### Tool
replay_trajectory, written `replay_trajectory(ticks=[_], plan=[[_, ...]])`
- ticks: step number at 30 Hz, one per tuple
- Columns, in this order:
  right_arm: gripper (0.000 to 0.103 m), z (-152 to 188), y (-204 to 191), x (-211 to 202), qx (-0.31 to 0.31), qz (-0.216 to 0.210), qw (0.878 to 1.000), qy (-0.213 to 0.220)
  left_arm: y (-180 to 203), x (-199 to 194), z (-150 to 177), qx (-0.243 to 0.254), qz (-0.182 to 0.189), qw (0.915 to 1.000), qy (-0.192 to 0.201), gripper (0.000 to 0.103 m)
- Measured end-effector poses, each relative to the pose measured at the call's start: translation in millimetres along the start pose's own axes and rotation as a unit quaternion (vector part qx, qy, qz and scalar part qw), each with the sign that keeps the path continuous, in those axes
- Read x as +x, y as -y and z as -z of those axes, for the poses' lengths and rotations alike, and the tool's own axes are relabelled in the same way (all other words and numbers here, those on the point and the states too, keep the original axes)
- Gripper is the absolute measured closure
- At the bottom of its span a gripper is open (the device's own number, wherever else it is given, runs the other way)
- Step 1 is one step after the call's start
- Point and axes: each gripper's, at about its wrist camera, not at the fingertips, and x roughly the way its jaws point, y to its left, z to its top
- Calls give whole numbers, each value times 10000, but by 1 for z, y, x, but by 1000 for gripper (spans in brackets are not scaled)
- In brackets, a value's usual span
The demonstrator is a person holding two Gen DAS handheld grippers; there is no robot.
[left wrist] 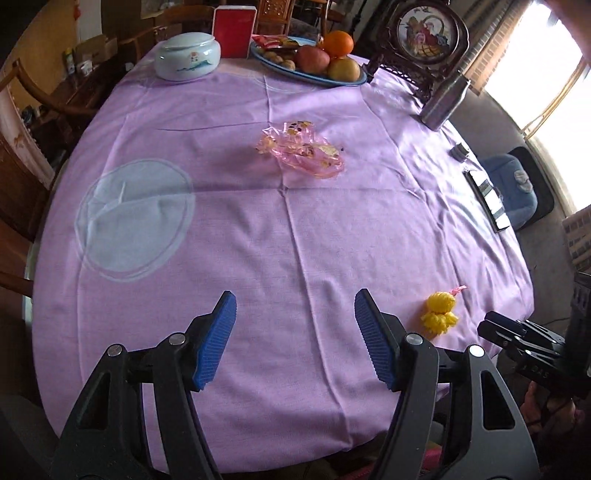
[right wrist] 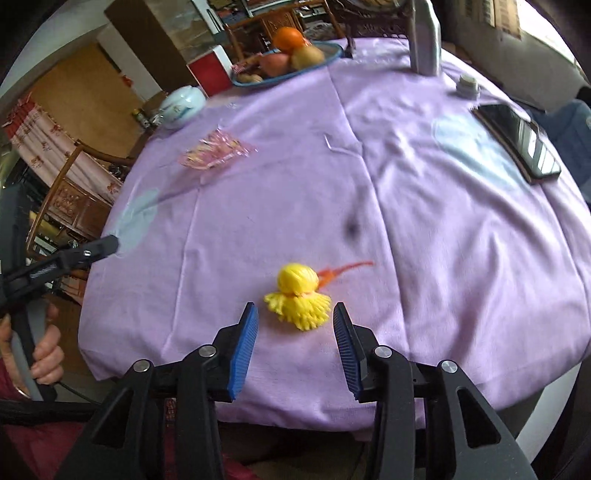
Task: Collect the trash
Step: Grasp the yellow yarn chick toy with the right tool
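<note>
Blue-padded fingers of the right gripper (right wrist: 295, 332) stand wide apart, holding nothing, low over the near edge of the lilac tablecloth (right wrist: 424, 229). Just beyond the fingertips, roughly centred between them and not touching either pad, lies a yellow foam fruit net (right wrist: 298, 295) with a thin orange strip trailing from its far side. The left gripper (left wrist: 295, 317) is also spread wide and empty, hovering above bare cloth near the table's front edge; the yellow net (left wrist: 440, 313) lies to its right, and the right gripper's black fingers (left wrist: 496, 326) show near it at the cloth's edge. Farther out, near the middle of the table, lies a crumpled pink cellophane wrapper (left wrist: 303, 149). At the far side stand a blue fruit plate (left wrist: 314, 75), a lidded porcelain jar (left wrist: 187, 55), a red box (left wrist: 234, 32) and a steel bottle (left wrist: 445, 101). A phone (right wrist: 519, 142) lies on the right edge.
</note>
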Motion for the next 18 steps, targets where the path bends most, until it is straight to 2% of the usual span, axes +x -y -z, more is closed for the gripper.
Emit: replay_trajectory(ticks=[6,14,16,17,18], plan=[[57,1,-5,23,19,-79,9999,-102,-12,-3,5,-78,-257,9995,-137,38],[55,-10,-5,46,18,-78,9997,-214,-21,-15,4,-178,-524,9984,-101,37],[62,-12,-12,50,-173,-73,9995,-239,-22,-16,3,-226,-547,9982,-83,37],[76,-14,-15,51,-267,-82,9993,-239,-22,-16,2,-255,-552,9981,-74,37],[83,-15,-19,52,-374,-143,9989,-248,-22,-16,0,-277,-549,9981,-65,37]])
